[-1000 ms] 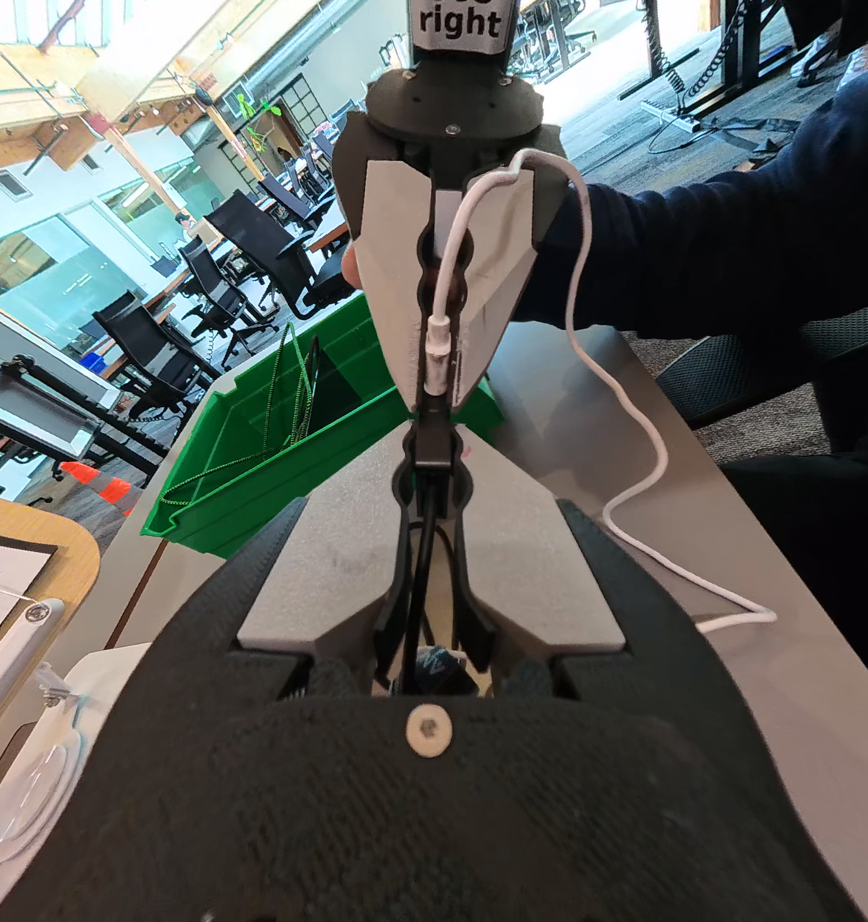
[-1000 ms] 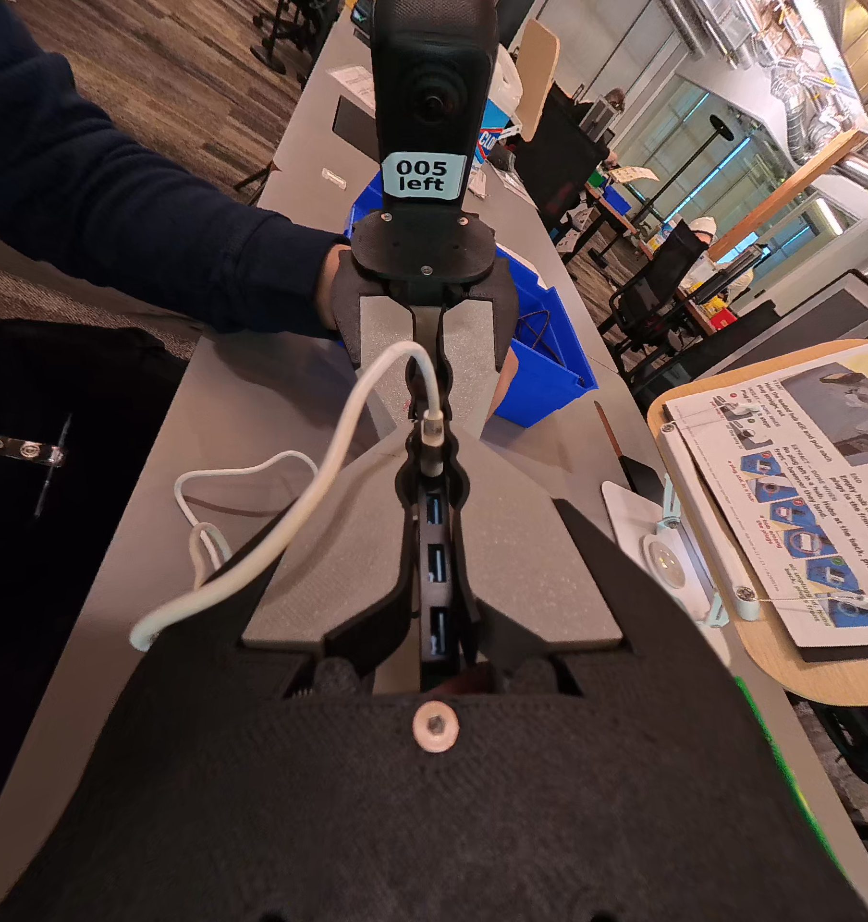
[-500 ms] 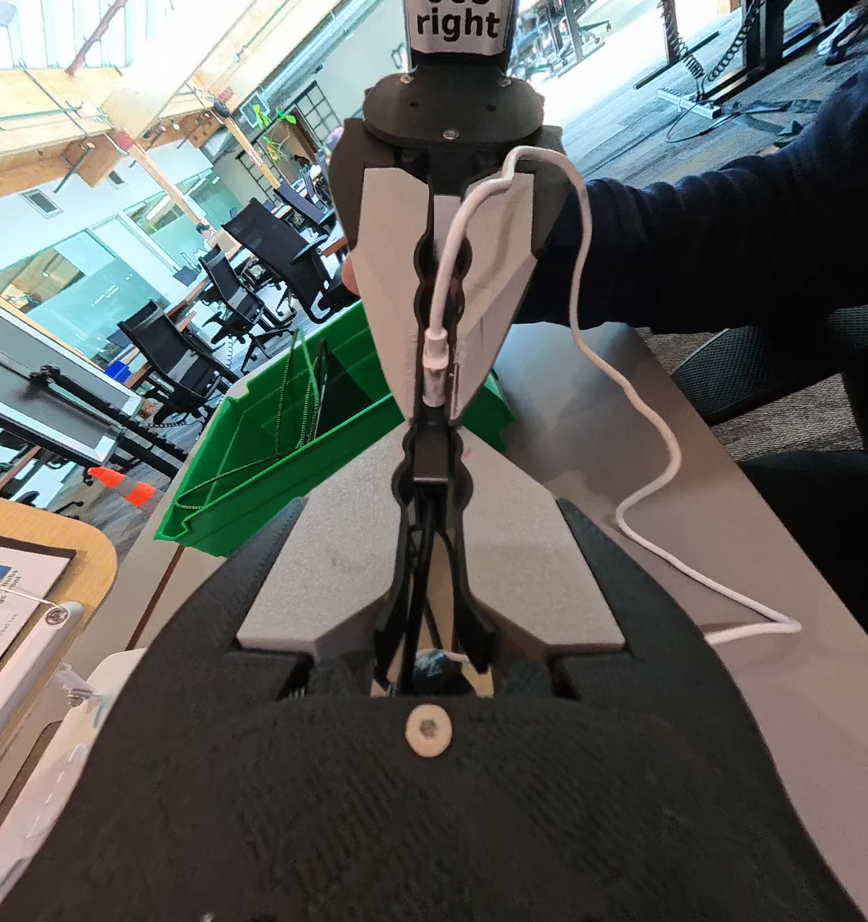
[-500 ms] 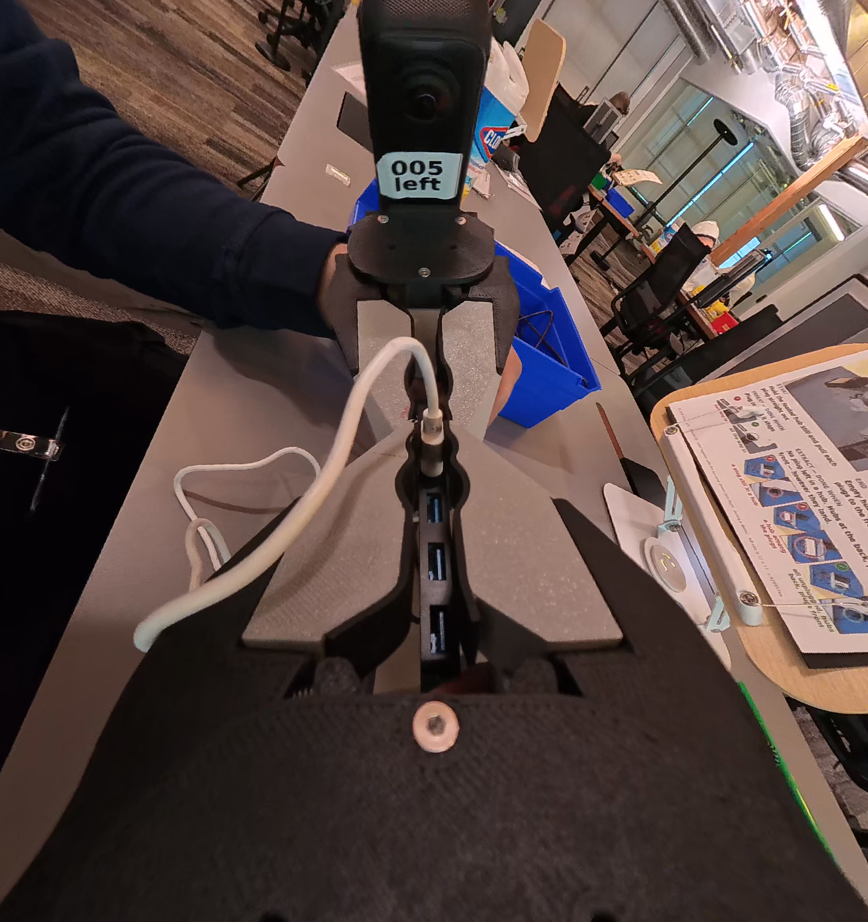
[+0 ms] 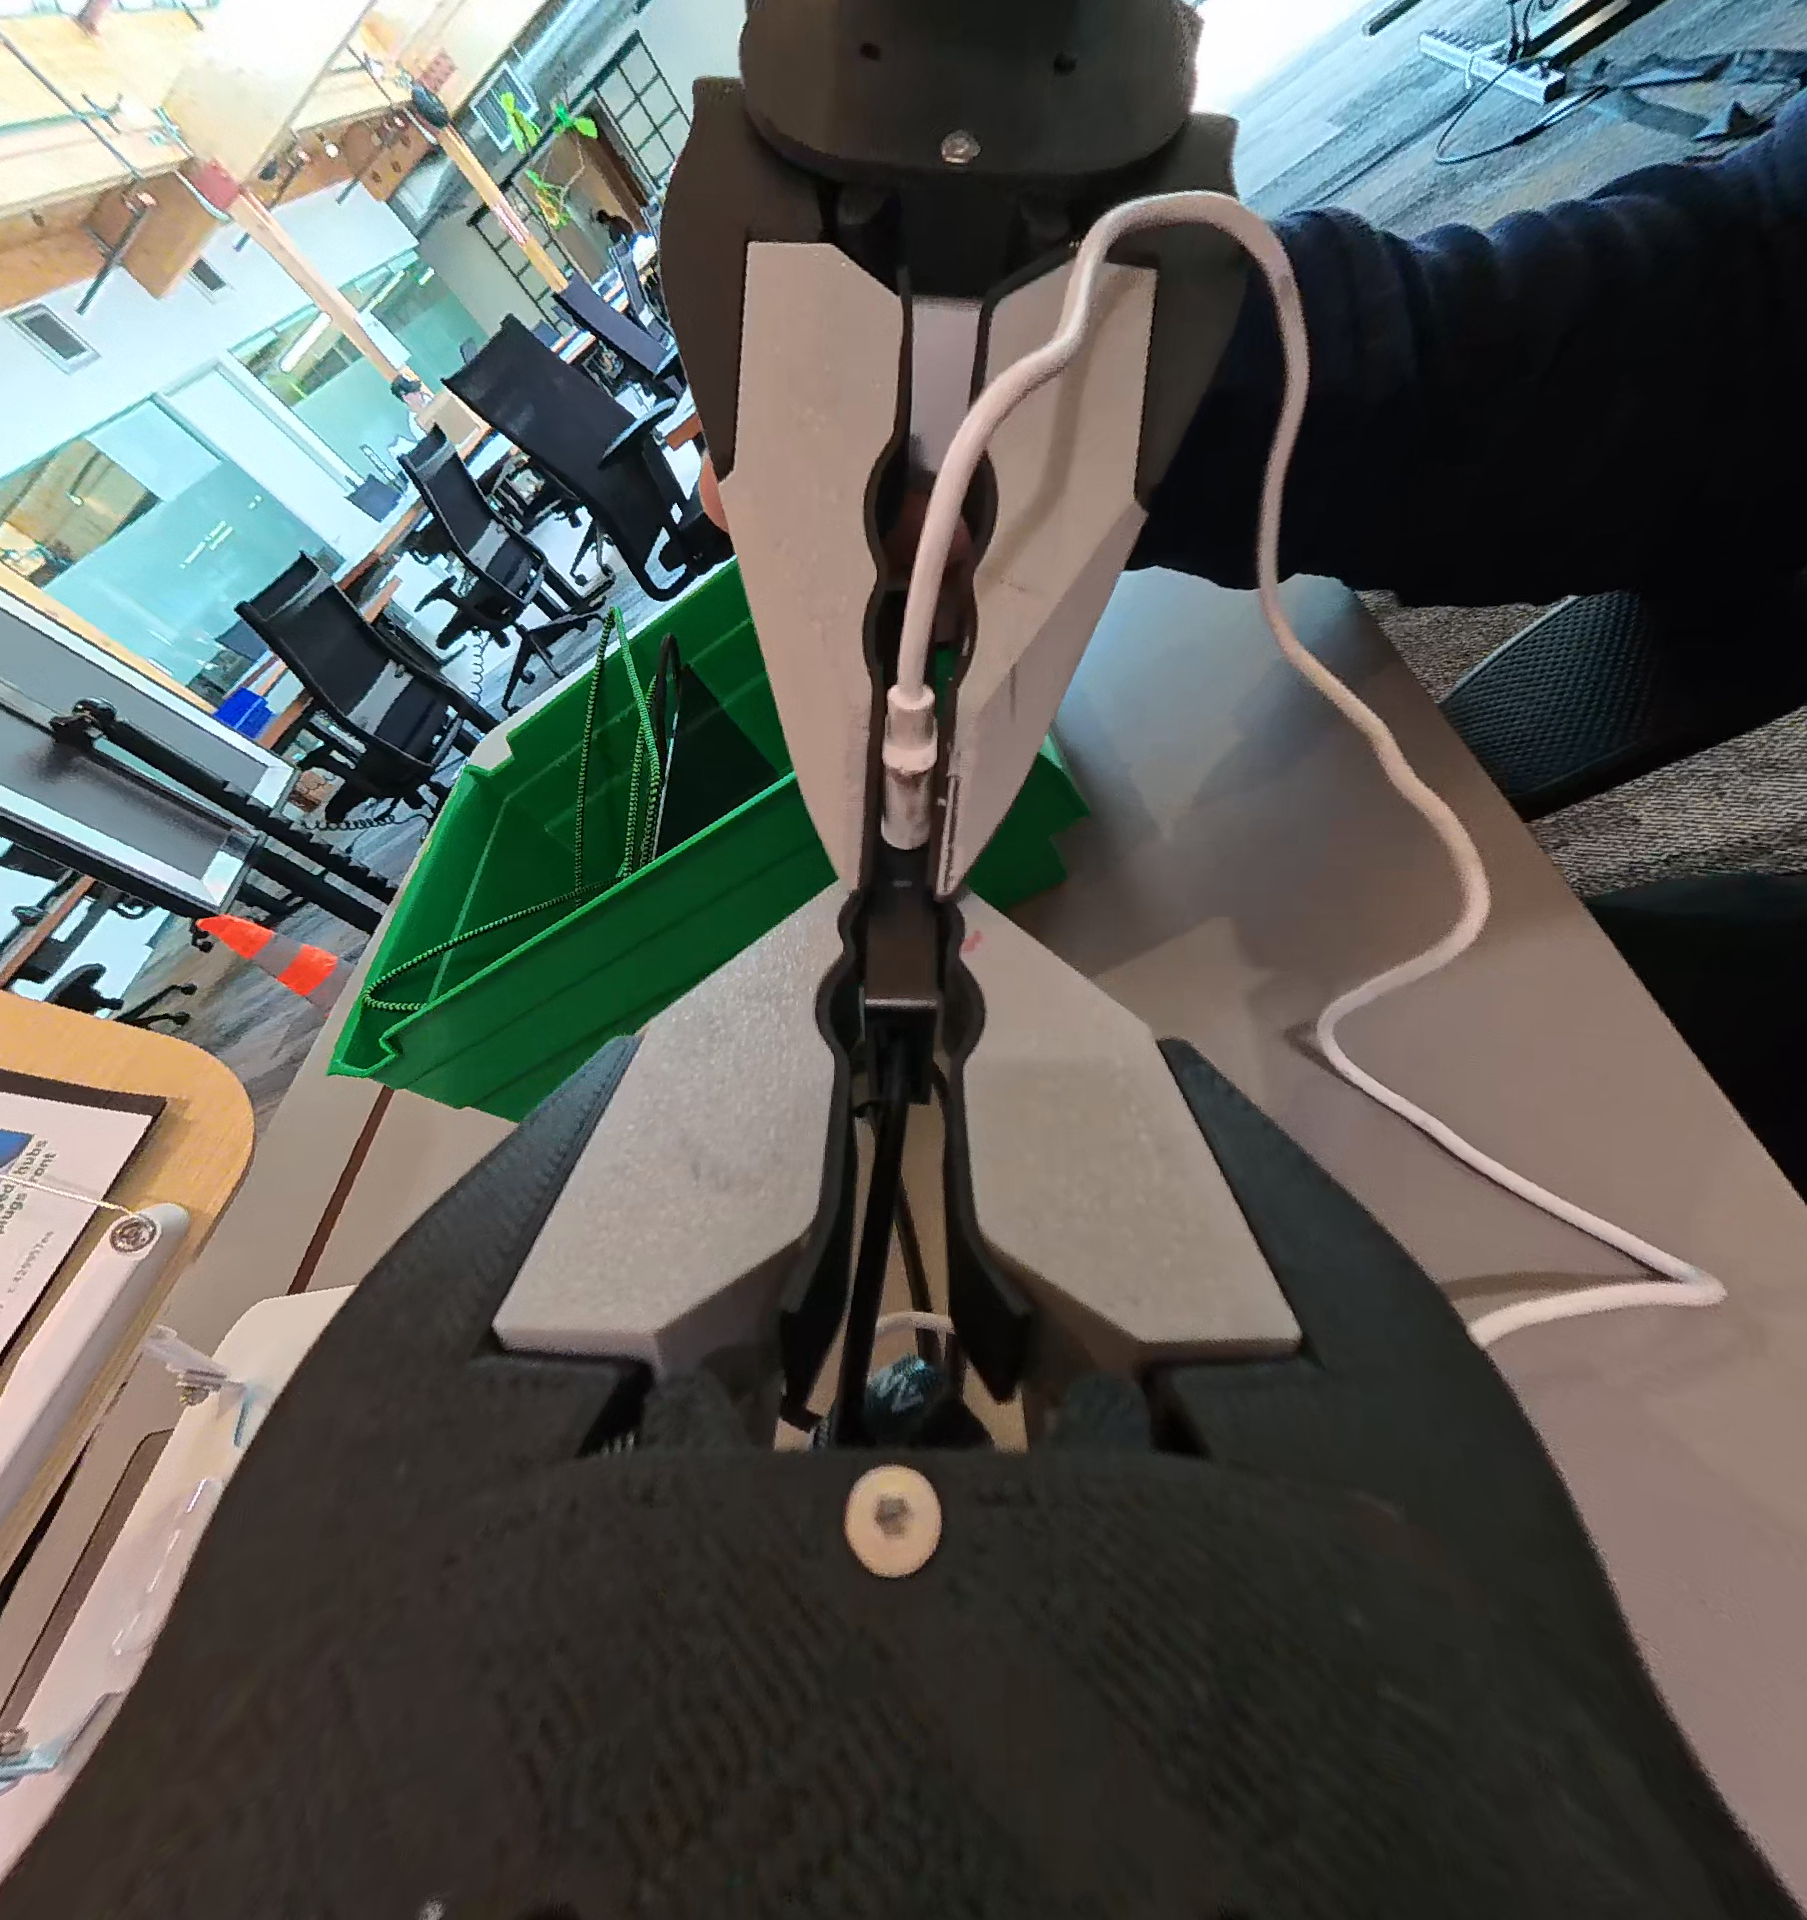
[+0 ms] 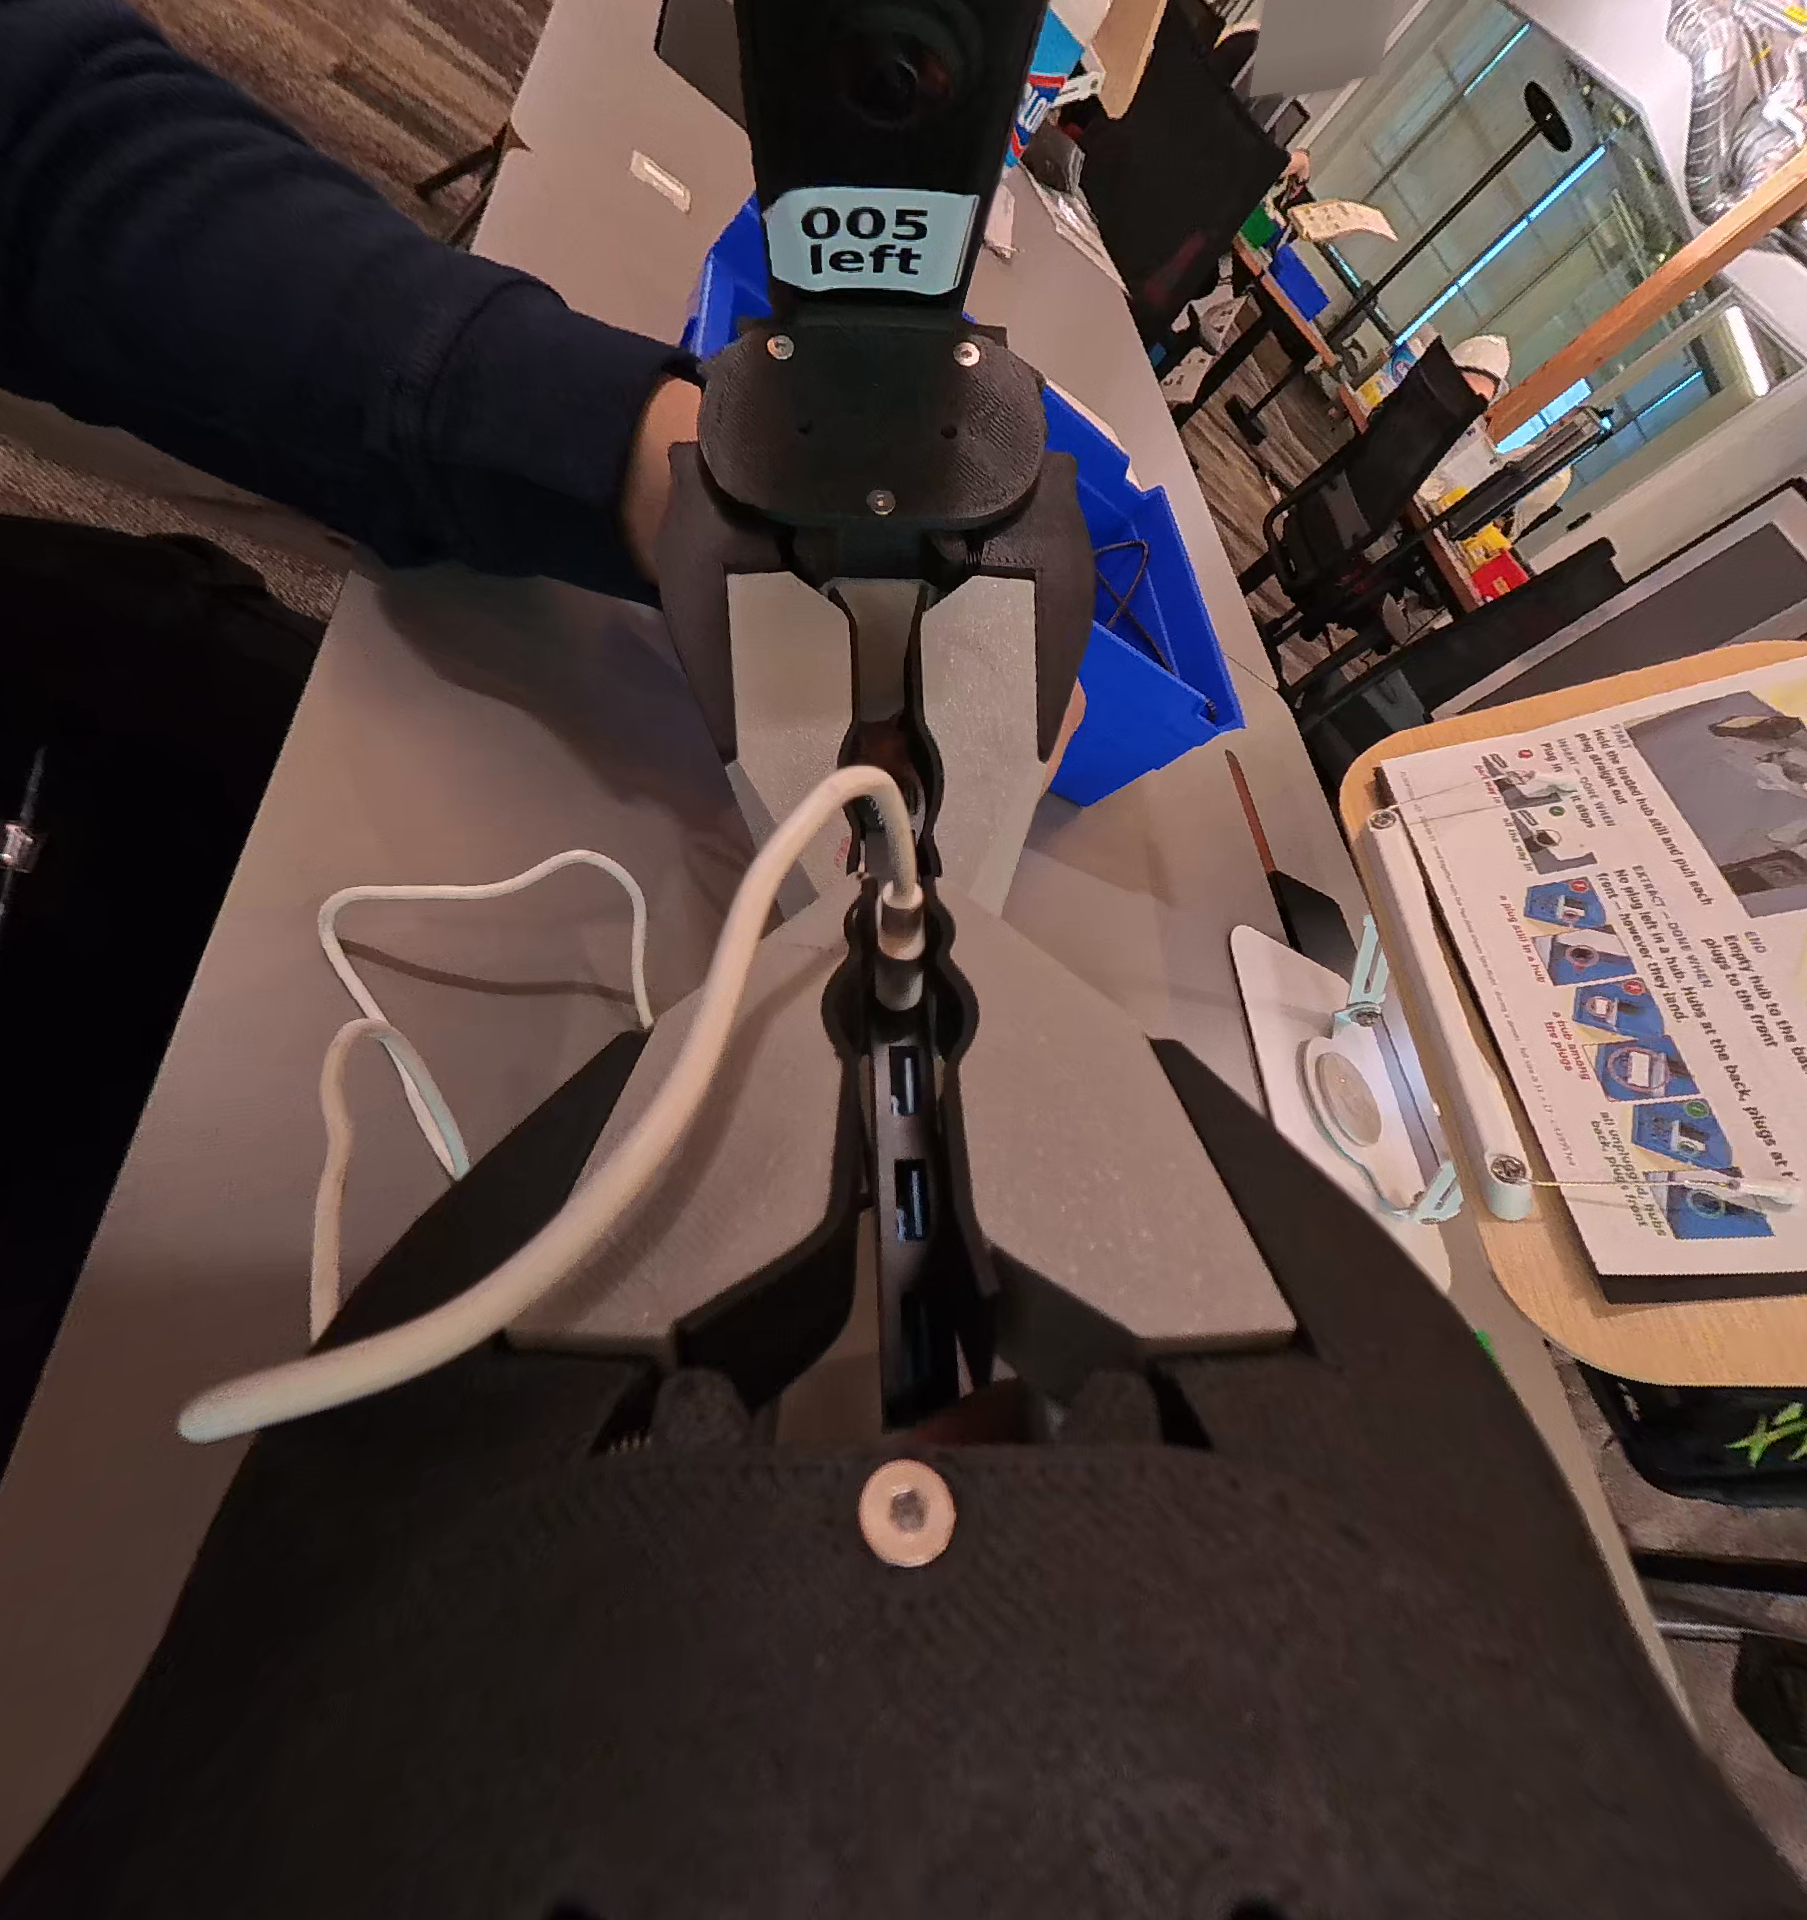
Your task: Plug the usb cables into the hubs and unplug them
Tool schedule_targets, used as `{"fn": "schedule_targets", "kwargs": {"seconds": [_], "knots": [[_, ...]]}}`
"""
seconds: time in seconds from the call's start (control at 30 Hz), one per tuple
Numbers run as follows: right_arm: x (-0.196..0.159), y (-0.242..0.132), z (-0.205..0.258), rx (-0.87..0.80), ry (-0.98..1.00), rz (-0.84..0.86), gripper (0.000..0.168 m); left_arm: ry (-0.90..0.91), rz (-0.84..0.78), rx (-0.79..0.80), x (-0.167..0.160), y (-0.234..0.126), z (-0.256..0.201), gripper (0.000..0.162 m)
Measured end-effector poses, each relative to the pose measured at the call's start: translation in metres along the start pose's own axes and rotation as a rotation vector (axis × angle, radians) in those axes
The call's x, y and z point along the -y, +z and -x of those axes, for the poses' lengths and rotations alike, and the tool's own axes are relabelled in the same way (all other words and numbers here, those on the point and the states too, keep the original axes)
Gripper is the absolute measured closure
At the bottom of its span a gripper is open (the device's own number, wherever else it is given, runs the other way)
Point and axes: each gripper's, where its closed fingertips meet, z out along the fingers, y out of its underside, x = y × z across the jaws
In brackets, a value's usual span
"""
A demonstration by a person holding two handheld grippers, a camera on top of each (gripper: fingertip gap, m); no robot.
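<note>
**Hub and plug held tip to tip above the table**

Nearest to you in the left wrist view, your left gripper (image 5: pixel 901 935) has its jaws closed on the dark hub (image 5: pixel 901 961), whose black lead runs back between the fingers toward the camera. Just beyond the hub's end, your right gripper (image 5: pixel 914 821) points back at you, clamped on the white plug (image 5: pixel 907 784). The plug's tip meets the end of the hub; whether it is seated you cannot tell. From the plug the white cable (image 5: pixel 1392 790) climbs between the right gripper's fingers, loops over its right side and drops to the grey table (image 5: pixel 1294 831), trailing off to the near right.

In the right wrist view, the hub (image 6: pixel 909 1174) lies lengthwise between your right gripper's (image 6: pixel 899 940) fingers with blue ports facing up, and the plug (image 6: pixel 899 935) sits at its far end.

Farther off on the table, a green bin (image 5: pixel 566 935) stands beyond the grippers on the left in the left view, and a blue bin (image 6: pixel 1138 644) stands behind the left gripper in the right view. An instruction sheet (image 6: pixel 1647 956) rests on a wooden board (image 6: pixel 1533 1299) at the right.
</note>
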Motion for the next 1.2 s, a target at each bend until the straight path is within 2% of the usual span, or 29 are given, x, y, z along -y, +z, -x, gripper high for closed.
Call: {"fn": "schedule_targets", "kwargs": {"seconds": [0.5, 1.2], "knots": [[0.001, 0.005, 0.004, 0.003, -0.021, -0.015, 0.164, -0.018, -0.019, -0.052, -0.003, -0.004, -0.004, 0.155], [0.012, 0.002, -0.002, 0.010, 0.056, -0.143, 0.164, -0.053, -0.093, -0.048, 0.005, -0.009, 0.000, 0.155]]}}
